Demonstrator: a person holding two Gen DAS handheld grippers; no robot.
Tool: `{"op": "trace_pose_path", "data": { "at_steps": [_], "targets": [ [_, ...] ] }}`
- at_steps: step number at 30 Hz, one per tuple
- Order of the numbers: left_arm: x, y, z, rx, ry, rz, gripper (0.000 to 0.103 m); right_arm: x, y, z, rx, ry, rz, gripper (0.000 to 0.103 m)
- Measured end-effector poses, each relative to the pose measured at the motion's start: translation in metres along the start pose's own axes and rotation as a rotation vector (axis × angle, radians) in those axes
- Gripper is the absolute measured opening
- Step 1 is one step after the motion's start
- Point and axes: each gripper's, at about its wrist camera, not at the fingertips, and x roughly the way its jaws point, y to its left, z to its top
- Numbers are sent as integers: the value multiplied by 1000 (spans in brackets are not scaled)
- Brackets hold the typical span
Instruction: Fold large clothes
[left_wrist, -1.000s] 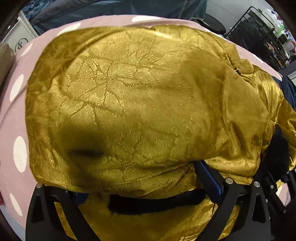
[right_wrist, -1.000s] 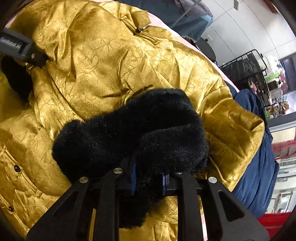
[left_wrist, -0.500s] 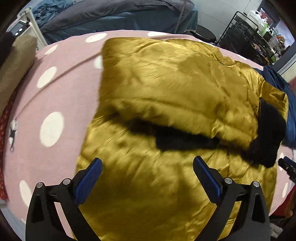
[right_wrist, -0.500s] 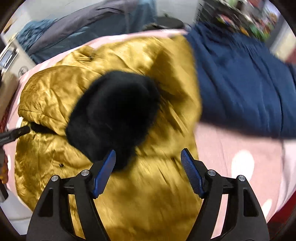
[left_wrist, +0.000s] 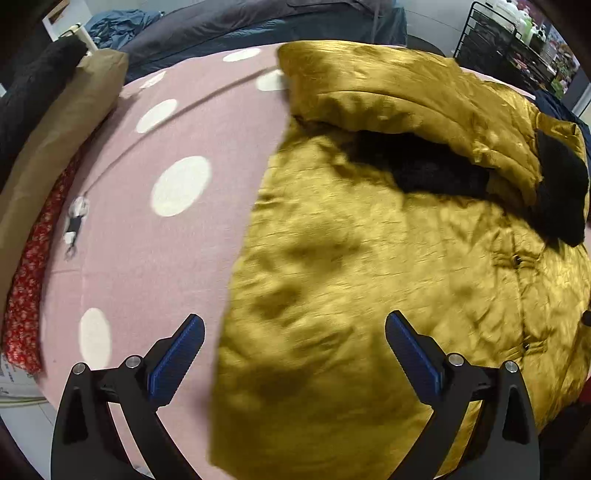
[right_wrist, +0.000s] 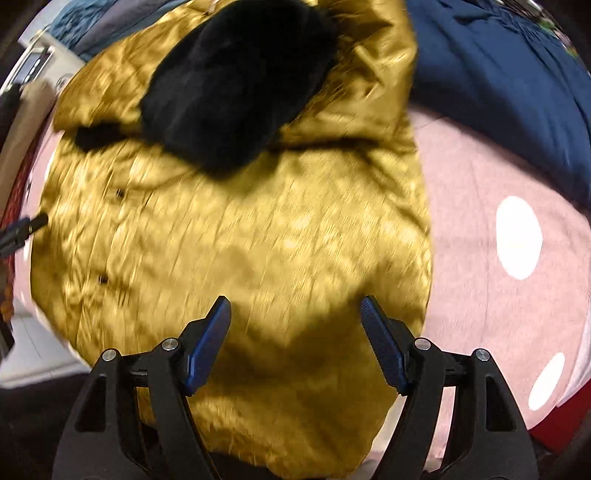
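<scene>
A large gold satin jacket (left_wrist: 388, 258) with black fur trim (left_wrist: 561, 192) lies on the pink polka-dot bedspread (left_wrist: 177, 147). Its upper part is folded over the body, with a dark fur patch (left_wrist: 436, 170) showing under the fold. My left gripper (left_wrist: 293, 354) is open and empty above the jacket's near left edge. In the right wrist view the jacket (right_wrist: 240, 240) fills the middle, with a black fur cuff (right_wrist: 236, 77) lying on top at the far end. My right gripper (right_wrist: 295, 332) is open and empty above the jacket's near hem. Both views are motion-blurred.
A tan pillow (left_wrist: 62, 129) and red floral cloth (left_wrist: 29, 288) lie along the bed's left side. A small white keyring item (left_wrist: 75, 221) lies on the spread. A navy garment (right_wrist: 498, 74) lies to the right of the jacket. A black wire rack (left_wrist: 509, 40) stands behind.
Both grippers let go of the jacket, opened and pulled back toward me. The folded part and the fur cuff now lie on the jacket body.
</scene>
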Motion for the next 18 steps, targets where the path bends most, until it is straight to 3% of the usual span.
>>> {"op": "trace_pose_path", "data": {
  "at_steps": [3, 7, 12, 13, 15, 18],
  "targets": [
    [-2, 35, -5, -53, 18, 22, 96, -4, -16, -10, 60, -12, 1, 73],
    [6, 67, -8, -171, 63, -104, 96, -16, -48, -20, 162, -56, 8, 73],
    [37, 57, -22, -133, 176, -202, 93, 1, -85, -37, 303, 22, 101, 73],
    [47, 54, -28, -130, 218, -226, 87, 5, -88, -44, 318, 40, 124, 73],
    [49, 50, -35, -113, 210, -219, 85, 13, -87, -59, 325, 79, 181, 73],
    [40, 45, -39, -90, 190, -230, 48, 22, -83, -77, 313, 112, 232, 72]
  ]
}}
